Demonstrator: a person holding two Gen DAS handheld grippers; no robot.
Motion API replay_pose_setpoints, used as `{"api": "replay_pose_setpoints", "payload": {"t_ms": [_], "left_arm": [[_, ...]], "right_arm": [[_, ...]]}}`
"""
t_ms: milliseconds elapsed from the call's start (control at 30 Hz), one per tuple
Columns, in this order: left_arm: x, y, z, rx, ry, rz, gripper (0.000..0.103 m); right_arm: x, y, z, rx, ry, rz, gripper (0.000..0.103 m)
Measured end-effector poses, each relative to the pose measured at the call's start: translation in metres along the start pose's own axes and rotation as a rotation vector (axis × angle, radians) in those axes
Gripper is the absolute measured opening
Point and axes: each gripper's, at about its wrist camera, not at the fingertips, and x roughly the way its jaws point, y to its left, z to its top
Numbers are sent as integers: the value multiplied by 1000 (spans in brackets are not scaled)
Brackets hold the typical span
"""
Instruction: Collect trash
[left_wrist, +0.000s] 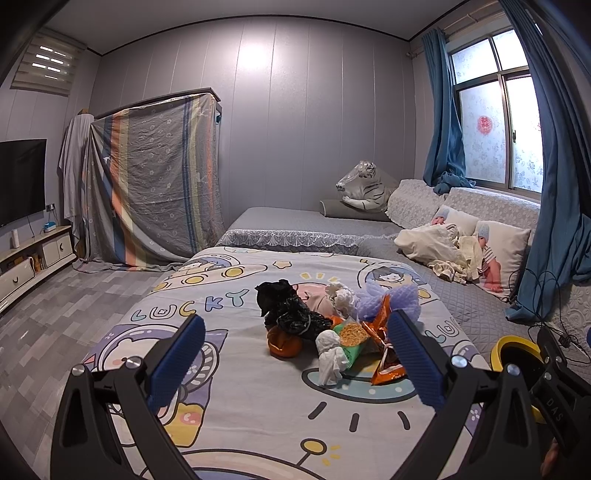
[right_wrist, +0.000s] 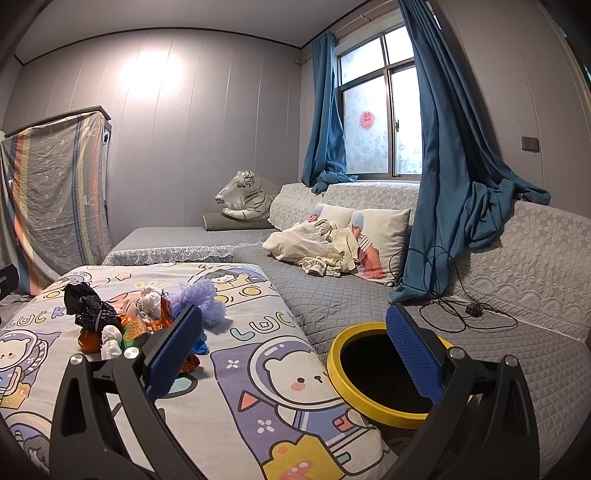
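On the left of the bed, the left tongs (left_wrist: 295, 354) hang wide open and hold nothing, aimed down at a small heap of trash on the cartoon-printed sheet (left_wrist: 258, 406). From left to right the heap reads: a crumpled black plastic bag (left_wrist: 288, 310) lying over an orange round thing (left_wrist: 282, 345), a twisted white tissue (left_wrist: 330, 356) at the near edge, a green snack packet (left_wrist: 351, 338), an orange foil wrapper (left_wrist: 384, 354) and, behind these, a second white wad (left_wrist: 343, 297) and a purple foam net (left_wrist: 391, 299). The pieces touch and overlap one another.

Further right, the right tongs (right_wrist: 293, 349) are also spread open and empty, held above the sheet between the heap and a bin with a yellow rim (right_wrist: 341, 373) and a dark mouth, which stands at the sheet's right edge on the grey quilted cover (right_wrist: 332, 295).

By the look of it, collecting has not begun: all the trash lies on the bed, and what shows of the bin's mouth is only dark. The next move calls for picking one loose item at the heap's edge. The near tissue looks the easiest, since it stands free of the rest. The tongs would need to lower around it, close gently, lift it clear of the wrappers and carry it rightward to the bin.
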Motion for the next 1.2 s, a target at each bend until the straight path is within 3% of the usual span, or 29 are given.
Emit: {"api": "replay_pose_setpoints", "payload": {"t_ms": [1200], "left_arm": [[1,1,-2,4,7,0,95]], "right_arm": [[2,1,-1,4,3,2,95]]}}
